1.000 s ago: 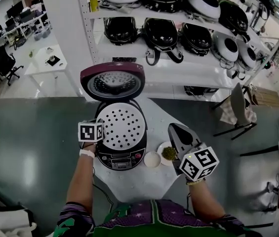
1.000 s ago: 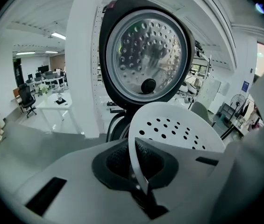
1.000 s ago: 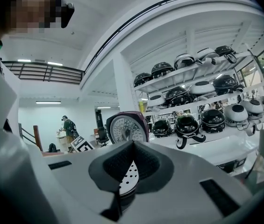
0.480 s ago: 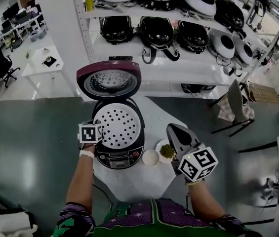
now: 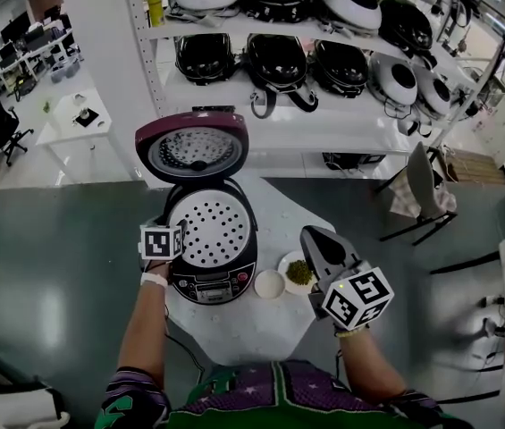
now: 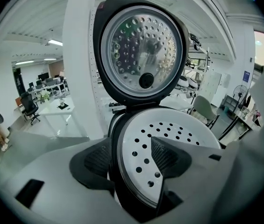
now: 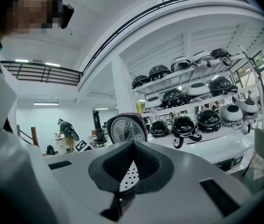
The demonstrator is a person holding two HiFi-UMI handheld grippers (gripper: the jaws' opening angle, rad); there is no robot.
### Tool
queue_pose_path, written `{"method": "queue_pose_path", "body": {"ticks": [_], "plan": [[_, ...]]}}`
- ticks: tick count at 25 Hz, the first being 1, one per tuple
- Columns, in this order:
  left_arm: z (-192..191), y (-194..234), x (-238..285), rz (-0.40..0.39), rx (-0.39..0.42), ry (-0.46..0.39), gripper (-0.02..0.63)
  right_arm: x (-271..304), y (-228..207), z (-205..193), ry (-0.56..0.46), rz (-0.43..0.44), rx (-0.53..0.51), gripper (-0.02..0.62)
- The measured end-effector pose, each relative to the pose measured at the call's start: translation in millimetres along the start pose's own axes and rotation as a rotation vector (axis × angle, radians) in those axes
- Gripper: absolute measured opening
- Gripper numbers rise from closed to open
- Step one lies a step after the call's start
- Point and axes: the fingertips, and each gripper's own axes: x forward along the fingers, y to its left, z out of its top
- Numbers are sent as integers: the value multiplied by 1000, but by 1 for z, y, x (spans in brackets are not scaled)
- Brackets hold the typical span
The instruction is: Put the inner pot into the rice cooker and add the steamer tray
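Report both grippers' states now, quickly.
Left gripper: open, jaws just opening; the rim of the steamer tray sits between them, ungripped.
Right gripper: shut, holding nothing.

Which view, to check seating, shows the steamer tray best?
Head view: the nearly whole steamer tray shows from above, in the rice cooker. Left gripper view crops it behind jaws; right gripper view shows a sliver.

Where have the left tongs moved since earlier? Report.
No: left tongs stay at rice cooker's left rim; jaws just opened, steamer tray's edge between them.
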Motion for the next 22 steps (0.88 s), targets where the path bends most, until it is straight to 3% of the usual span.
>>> {"method": "queue_pose_path", "body": {"ticks": [22], "plan": [[-1, -13, -86, -23, -8, -145, 267, -50, 46, 17, -57, -8, -33, 6]]}}
